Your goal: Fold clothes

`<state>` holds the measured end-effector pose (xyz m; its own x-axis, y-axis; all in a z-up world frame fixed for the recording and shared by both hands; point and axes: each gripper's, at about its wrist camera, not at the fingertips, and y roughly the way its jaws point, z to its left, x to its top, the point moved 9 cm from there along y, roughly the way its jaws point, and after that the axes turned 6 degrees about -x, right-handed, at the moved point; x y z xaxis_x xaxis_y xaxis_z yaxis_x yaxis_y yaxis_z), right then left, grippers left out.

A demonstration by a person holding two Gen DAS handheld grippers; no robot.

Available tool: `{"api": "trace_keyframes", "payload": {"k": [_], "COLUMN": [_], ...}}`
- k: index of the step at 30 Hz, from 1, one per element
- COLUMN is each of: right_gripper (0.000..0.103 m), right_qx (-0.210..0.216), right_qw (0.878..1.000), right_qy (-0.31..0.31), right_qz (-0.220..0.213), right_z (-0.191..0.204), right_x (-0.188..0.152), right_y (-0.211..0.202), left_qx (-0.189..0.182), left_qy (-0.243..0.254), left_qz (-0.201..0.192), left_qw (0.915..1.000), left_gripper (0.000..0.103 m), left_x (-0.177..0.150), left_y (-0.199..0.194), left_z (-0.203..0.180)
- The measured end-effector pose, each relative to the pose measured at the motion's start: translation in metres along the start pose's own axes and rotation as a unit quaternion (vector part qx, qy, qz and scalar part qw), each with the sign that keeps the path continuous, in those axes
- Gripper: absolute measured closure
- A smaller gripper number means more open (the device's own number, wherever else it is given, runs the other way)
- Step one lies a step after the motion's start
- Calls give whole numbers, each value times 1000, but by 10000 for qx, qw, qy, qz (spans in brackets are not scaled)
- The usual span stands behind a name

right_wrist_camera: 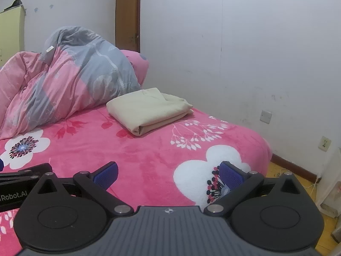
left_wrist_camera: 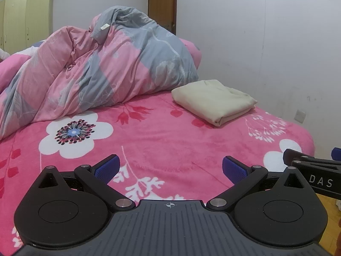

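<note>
Cream garment (left_wrist_camera: 213, 101) sits folded near the bed's (left_wrist_camera: 162, 149) far edge — my left gripper (left_wrist_camera: 170, 168) and right gripper (right_wrist_camera: 169, 170) hover, fingers apart, empty — looks finished.

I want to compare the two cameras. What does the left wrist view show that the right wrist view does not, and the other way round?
Only the left wrist view shows the wide wardrobe doors at far left and the right gripper's body marked DAS.

Only the right wrist view shows the lower socket, the wooden floor beside the bed, and the left gripper's body marked Robot.AI.

Both show the folded cloth lying on the bed, the quilt heaped behind it, and the door. The left gripper and the right gripper are both open and empty.
</note>
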<state>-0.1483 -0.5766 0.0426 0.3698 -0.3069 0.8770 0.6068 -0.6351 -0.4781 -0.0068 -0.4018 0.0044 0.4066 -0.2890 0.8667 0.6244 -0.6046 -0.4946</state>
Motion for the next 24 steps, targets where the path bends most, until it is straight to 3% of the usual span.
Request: {"api": "trace_keyframes", "payload": {"k": [24], "right_gripper": [0], "right_qx": [13], "right_qw": [10000], "right_qy": [27], "right_qz": [-4], "right_z": [2], "right_x": [0], "right_y": [-2], "left_qx": [41], "left_qy": [0], "left_qz": [-6], "left_qw": [10000], "left_gripper": [0], "left_x": [-1], "left_y": [-1], "left_z": [3]}}
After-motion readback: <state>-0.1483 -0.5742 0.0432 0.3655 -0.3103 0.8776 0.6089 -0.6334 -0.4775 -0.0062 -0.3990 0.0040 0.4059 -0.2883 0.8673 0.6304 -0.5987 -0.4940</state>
